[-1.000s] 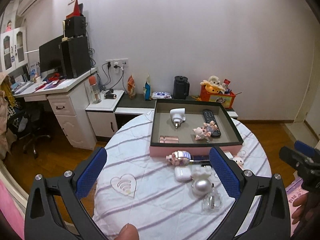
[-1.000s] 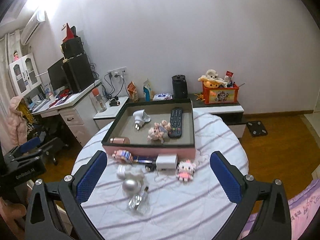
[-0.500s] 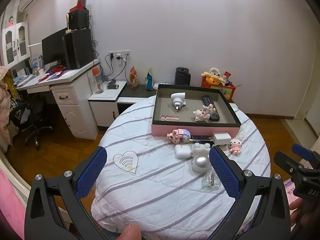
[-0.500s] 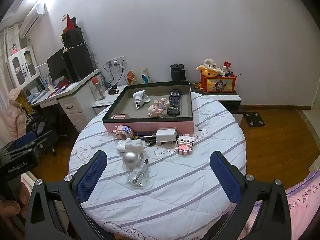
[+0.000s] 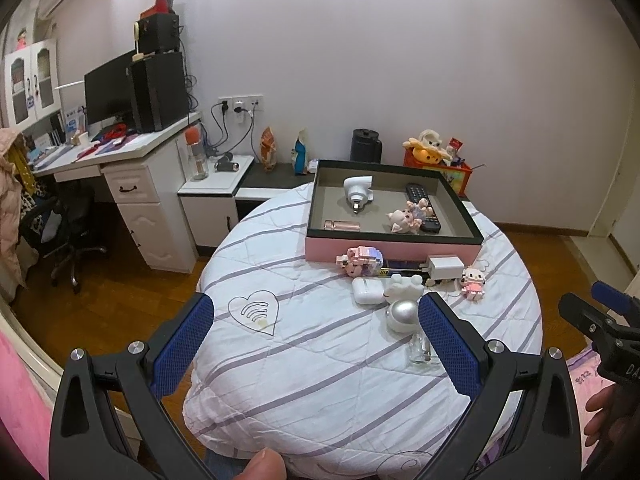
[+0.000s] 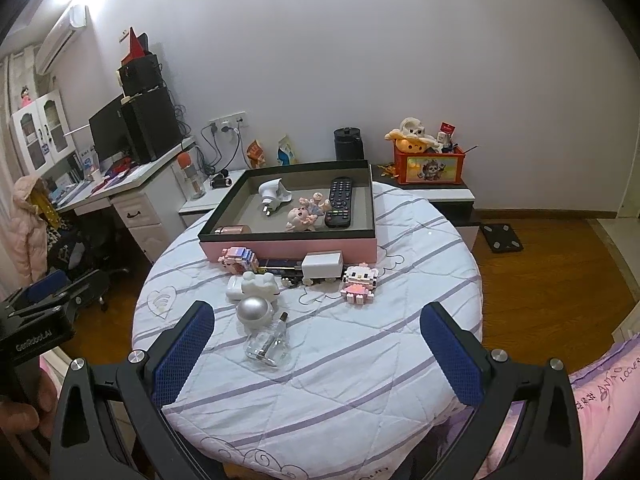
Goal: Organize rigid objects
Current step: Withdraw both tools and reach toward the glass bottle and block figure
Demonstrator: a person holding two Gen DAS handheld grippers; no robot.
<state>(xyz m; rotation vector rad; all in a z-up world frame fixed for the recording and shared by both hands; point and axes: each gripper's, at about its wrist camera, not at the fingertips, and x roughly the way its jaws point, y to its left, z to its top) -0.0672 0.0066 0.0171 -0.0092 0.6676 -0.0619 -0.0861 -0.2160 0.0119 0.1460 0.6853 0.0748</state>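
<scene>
Danger is small now, both hand-held grippers, left point(image 5: 316, 334) and right point(image 6: 316, 340), being wide and empty, but the glass bottle point(image 6: 269, 342) lying near the box point(image 6: 288, 248) on the worktop point(image 6: 360, 380) could roll off if nudged.

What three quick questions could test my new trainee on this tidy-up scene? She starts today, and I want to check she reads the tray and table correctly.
1. True or false: the black remote lies inside the pink-sided tray.
2. Multiple choice: the clear glass bottle is (A) standing upright in the tray, (B) lying on its side on the quilted tabletop, (C) held by a gripper.
3. Fill in: the jaws of the left gripper and the right gripper are both ____.

Key: 1 true; 2 B; 3 open, with nothing between them.
</scene>
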